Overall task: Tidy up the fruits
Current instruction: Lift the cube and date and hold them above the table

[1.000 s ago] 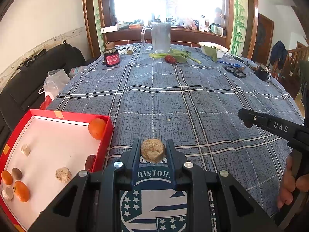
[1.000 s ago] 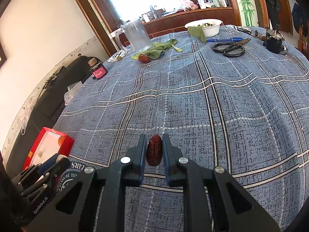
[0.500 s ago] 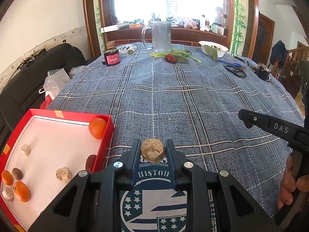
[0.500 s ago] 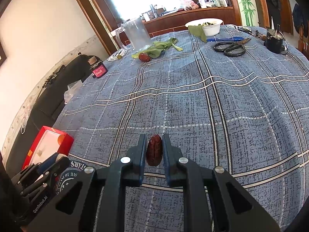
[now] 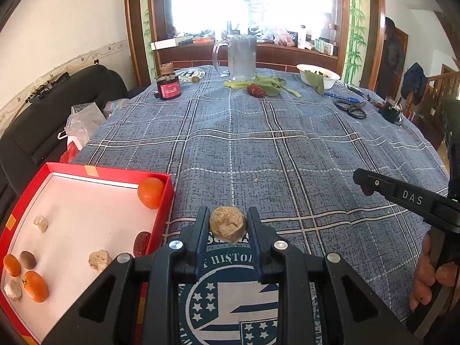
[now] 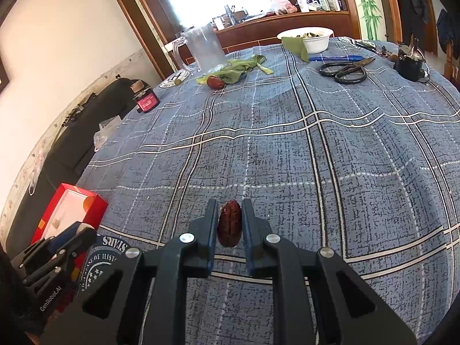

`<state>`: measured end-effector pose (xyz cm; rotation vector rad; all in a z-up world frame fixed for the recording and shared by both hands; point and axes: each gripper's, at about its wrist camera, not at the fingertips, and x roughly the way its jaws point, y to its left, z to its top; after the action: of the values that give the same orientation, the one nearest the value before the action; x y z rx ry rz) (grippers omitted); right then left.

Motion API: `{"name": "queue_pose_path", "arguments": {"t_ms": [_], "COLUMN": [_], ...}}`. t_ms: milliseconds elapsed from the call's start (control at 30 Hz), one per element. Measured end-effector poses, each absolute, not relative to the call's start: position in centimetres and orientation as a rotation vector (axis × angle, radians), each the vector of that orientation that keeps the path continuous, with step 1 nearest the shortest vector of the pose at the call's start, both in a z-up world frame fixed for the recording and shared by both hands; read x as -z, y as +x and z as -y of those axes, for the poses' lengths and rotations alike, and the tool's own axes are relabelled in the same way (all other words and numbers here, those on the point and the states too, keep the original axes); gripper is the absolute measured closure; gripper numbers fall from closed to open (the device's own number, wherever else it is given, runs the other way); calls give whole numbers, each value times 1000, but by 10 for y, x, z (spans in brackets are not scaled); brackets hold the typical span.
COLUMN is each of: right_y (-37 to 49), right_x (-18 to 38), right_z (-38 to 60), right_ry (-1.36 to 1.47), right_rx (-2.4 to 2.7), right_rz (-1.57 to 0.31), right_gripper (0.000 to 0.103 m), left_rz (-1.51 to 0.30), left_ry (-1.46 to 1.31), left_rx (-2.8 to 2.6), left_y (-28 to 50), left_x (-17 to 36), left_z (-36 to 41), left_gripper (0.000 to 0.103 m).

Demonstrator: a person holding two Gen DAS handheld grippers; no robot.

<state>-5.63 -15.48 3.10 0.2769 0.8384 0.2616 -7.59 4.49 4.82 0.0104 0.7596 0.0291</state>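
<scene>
My left gripper [image 5: 227,224] is shut on a tan, rough walnut-like lump [image 5: 227,227], held above a round printed coaster just right of the red box [image 5: 169,201]. Inside the white-lined box lie small oranges [image 5: 151,192], beige lumps [image 5: 99,260], a brown nut [image 5: 28,259] and a dark red date [image 5: 141,243]. My right gripper [image 6: 229,221] is shut on a dark red date [image 6: 229,227] over the blue plaid tablecloth [image 6: 287,158]. In the left wrist view the right gripper's black finger [image 5: 371,182] reaches in from the right, a hand behind it.
At the far end stand a clear glass mug [image 5: 241,57], green leaves with a red fruit [image 5: 256,90], a white bowl [image 5: 317,75], scissors [image 5: 350,108], a pen and a small dark jar [image 5: 168,87]. A black sofa [image 5: 57,115] with plastic bags lies left of the table.
</scene>
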Motion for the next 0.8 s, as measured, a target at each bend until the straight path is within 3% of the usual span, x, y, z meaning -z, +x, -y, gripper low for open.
{"name": "queue_pose_path", "arguments": {"t_ms": [800], "right_y": [-64], "right_x": [-41], "right_z": [143], "right_ry": [225], "right_rx": [-210], "right_rz": [-796], "right_gripper": [85], "left_rz": [-698], "left_ry": [-65], "left_rx": [-6], "left_y": [-103], "left_x": [-69], "left_z": [-81], "left_gripper": [78]}}
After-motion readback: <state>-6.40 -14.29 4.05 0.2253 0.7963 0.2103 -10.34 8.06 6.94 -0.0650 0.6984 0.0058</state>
